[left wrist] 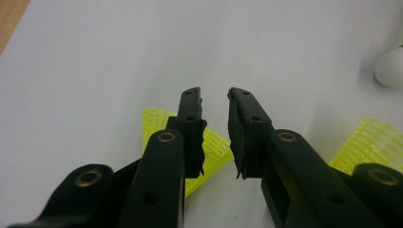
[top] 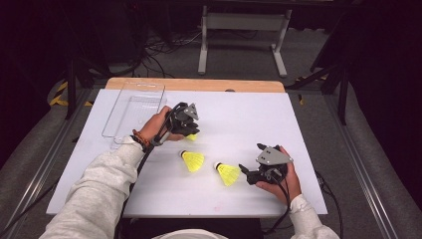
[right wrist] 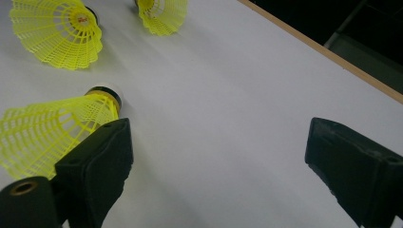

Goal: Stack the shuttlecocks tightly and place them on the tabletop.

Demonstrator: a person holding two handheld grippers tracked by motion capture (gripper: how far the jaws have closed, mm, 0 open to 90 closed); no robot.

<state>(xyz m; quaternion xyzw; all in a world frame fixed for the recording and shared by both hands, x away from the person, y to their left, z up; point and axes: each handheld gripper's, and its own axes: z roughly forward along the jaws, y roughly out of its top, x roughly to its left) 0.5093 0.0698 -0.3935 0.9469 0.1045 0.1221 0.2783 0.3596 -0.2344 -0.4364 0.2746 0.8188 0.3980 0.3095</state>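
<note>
Three yellow shuttlecocks lie on the white table sheet (top: 298,124). My left gripper (top: 190,129) (left wrist: 216,116) hangs low over the back shuttlecock (top: 192,136) (left wrist: 216,147). Its jaws stand a narrow gap apart and the yellow skirt runs under the left jaw and across the gap; the pads do not press it. The middle shuttlecock (top: 193,161) lies apart. My right gripper (top: 250,157) (right wrist: 218,133) rests wide open with nothing between its jaws, right beside the nearest shuttlecock (top: 228,174) (right wrist: 57,133), which lies on its side just outside the left jaw.
A clear plastic tray (top: 134,107) lies at the back left of the table. The wooden table edge (top: 199,84) (right wrist: 323,52) runs along the far side. A second yellow skirt (left wrist: 366,142) and a white cork tip (left wrist: 392,66) show to the right of the left gripper.
</note>
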